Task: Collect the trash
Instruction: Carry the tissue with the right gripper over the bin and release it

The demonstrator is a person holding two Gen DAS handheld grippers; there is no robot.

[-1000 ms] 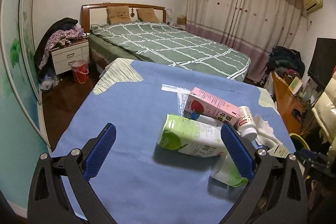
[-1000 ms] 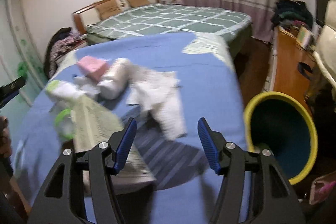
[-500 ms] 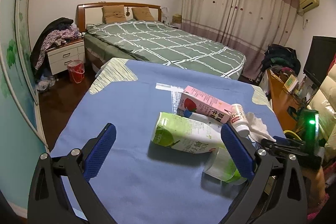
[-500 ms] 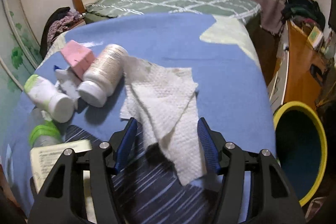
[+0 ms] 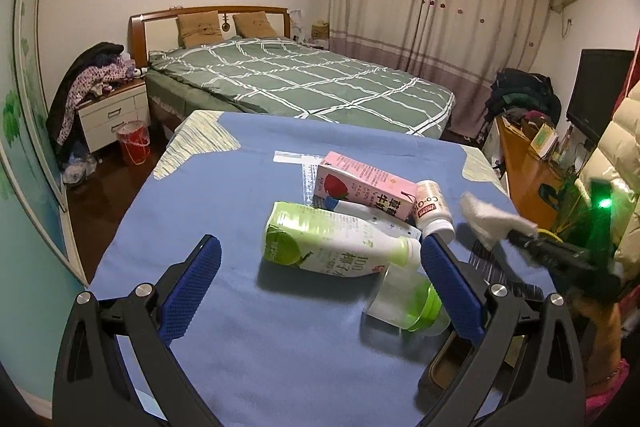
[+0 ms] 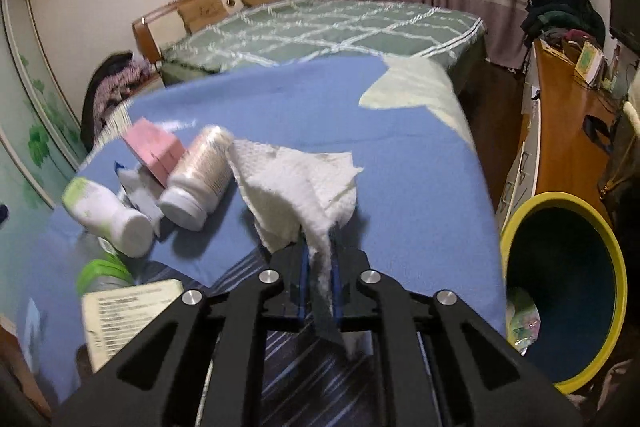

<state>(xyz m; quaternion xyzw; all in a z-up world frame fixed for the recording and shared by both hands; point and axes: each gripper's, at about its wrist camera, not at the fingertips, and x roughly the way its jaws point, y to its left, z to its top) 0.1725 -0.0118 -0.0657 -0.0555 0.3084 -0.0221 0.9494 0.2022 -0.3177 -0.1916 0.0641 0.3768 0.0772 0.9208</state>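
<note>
Left wrist view. We record a bedroom: a bed (image 5: 304,83) with a green checked cover, a white nightstand (image 5: 114,115), a red pail (image 5: 134,141) on the floor beside it, and long curtains (image 5: 436,23). In the foreground we see a table under a blue cloth (image 5: 224,219). On the cloth we list, lying on their sides in one cluster: a pink carton (image 5: 364,189); a green-and-white bottle (image 5: 336,241) just in front of it; a small white pill bottle (image 5: 432,211) touching the carton's right end; and a clear cup with a green band (image 5: 408,301) nearest the camera. Our left gripper (image 5: 316,283) hovers over the cloth with its blue fingers (image 5: 192,283) spread wide and nothing between them. At the right edge we note the right gripper (image 5: 516,237) with a white paper towel (image 5: 488,221) at its tip.

Right wrist view. We see the same blue cloth (image 6: 312,115) and the bed (image 6: 320,27) beyond it. Our right gripper (image 6: 319,259) has its jaws closing, the pads pinching the paper towel (image 6: 296,187), which stands bunched above the cloth. To its left lie the pill bottle (image 6: 200,175), the pink carton (image 6: 154,149) and the green-and-white bottle (image 6: 106,213); a printed paper box (image 6: 128,311) sits at lower left. Off the table's right edge we log a yellow-rimmed bin (image 6: 564,283), dark blue inside.
</note>
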